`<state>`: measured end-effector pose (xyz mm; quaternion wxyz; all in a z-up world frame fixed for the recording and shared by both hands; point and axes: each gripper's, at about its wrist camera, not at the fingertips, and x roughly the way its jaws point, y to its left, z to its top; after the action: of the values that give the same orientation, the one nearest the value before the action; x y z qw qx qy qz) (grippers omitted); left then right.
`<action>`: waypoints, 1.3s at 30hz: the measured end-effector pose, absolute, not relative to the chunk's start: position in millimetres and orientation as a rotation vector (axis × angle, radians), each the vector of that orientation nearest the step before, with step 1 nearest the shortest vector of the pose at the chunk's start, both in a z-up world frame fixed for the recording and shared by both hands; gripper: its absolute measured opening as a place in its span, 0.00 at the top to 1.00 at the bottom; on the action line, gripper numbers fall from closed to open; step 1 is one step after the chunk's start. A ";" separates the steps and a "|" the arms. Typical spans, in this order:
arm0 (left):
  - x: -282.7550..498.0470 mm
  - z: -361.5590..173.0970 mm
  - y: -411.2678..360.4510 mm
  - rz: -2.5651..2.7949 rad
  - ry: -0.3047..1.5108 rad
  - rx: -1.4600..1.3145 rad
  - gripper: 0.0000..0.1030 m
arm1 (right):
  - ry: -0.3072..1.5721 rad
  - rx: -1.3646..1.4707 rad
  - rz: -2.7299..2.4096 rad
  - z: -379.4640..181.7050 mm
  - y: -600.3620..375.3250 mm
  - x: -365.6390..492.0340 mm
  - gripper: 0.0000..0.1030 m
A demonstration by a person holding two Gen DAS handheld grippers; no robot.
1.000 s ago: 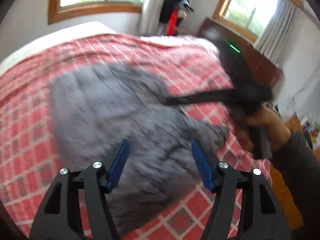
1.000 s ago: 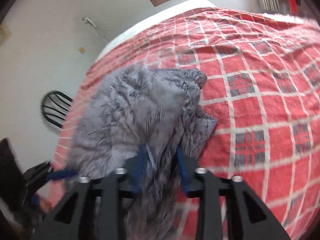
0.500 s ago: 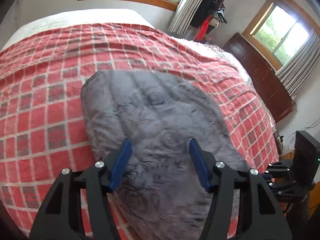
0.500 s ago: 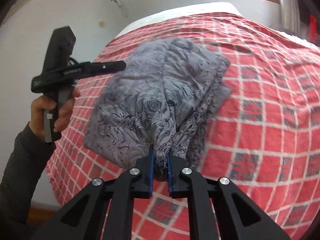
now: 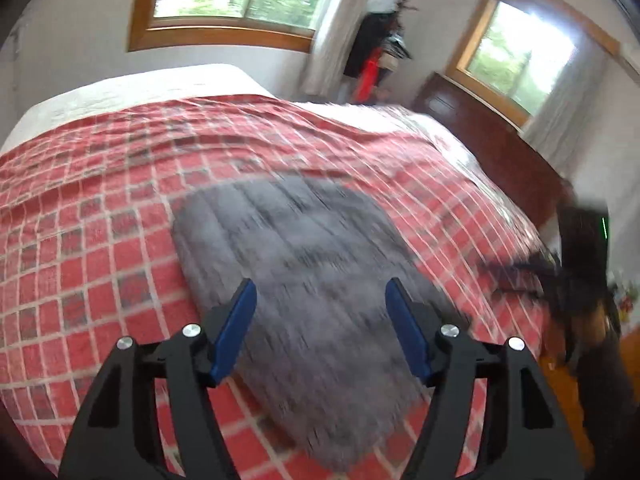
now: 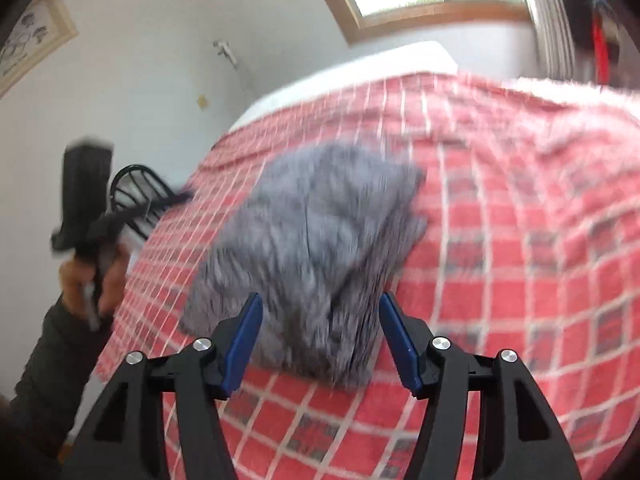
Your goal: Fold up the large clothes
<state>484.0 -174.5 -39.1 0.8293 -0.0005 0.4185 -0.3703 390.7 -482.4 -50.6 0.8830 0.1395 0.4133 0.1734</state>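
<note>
The grey garment lies folded into a compact oblong bundle on the red checked bedspread, towards the near edge of the bed. Both views are motion-blurred; a dark printed pattern shows faintly on the cloth. In the right wrist view the garment has stacked layers along its near right side and a squared far corner.

The left gripper has its blue pads spread wide, with nothing between them; it is raised above the near part of the bundle and its jaws have just been opening slightly. The right gripper is likewise spread, its jaws having just opened off the cloth; the near end of the garment sits below and beyond the pads, not touching them.

The bedspread extends bare to the left, right and far side of the garment. A white sheet shows at the far end. A dark wooden dresser stands beyond the right side of the bed. A black chair stands by the left side.
</note>
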 end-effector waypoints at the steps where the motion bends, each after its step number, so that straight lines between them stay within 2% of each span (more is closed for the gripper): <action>1: 477.2 -43.2 -175.2 -0.803 0.894 0.012 0.38 | 0.854 0.261 0.365 -48.3 -473.2 395.9 0.48; 4: 462.1 -70.6 -181.7 -0.836 0.939 0.040 0.45 | 0.855 0.087 0.342 -57.6 -432.6 413.1 0.59; 6: 462.0 -90.2 -187.1 -0.837 0.973 0.036 0.47 | 0.930 0.056 0.330 -87.3 -421.9 429.7 0.77; 9: 463.2 -106.3 -195.4 -0.857 0.975 0.009 0.47 | 0.982 -0.054 0.270 -124.2 -417.7 432.2 0.77; 12: 465.9 -109.6 -203.1 -0.866 0.980 0.019 0.47 | 1.032 0.044 0.296 -134.0 -435.6 434.8 0.77; 16: 470.2 -79.9 -185.4 -0.872 0.930 0.004 0.47 | 0.975 0.241 0.365 -97.9 -470.2 436.3 0.77; 21: 509.8 -52.0 -171.8 -0.793 0.898 -0.055 0.43 | 0.891 0.268 0.274 -71.6 -483.6 474.9 0.77; 24: 539.3 -66.8 -181.3 -0.729 0.961 -0.058 0.43 | 0.925 0.259 0.270 -90.0 -473.6 505.2 0.77; 27: 566.9 -106.6 -191.3 -0.712 1.070 -0.109 0.45 | 1.029 0.186 0.216 -129.9 -470.1 520.6 0.79; 29: 572.4 -117.5 -195.6 -0.711 1.066 -0.119 0.45 | 1.050 0.183 0.199 -142.8 -474.0 522.4 0.79; 32: 569.1 -109.8 -190.2 -0.722 1.051 -0.128 0.43 | 1.046 0.196 0.212 -133.9 -484.0 515.5 0.79; 35: 548.4 -85.9 -171.2 -0.710 0.983 -0.108 0.43 | 0.956 0.235 0.280 -96.3 -490.0 480.2 0.78; 39: 509.4 -75.4 -166.0 -0.783 0.990 -0.073 0.43 | 0.936 0.192 0.371 -73.9 -459.0 441.4 0.78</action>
<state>509.4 -166.0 -75.4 0.8068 -0.0339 0.4627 -0.3659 441.4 -459.0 -73.9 0.8715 0.0917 0.4479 0.1775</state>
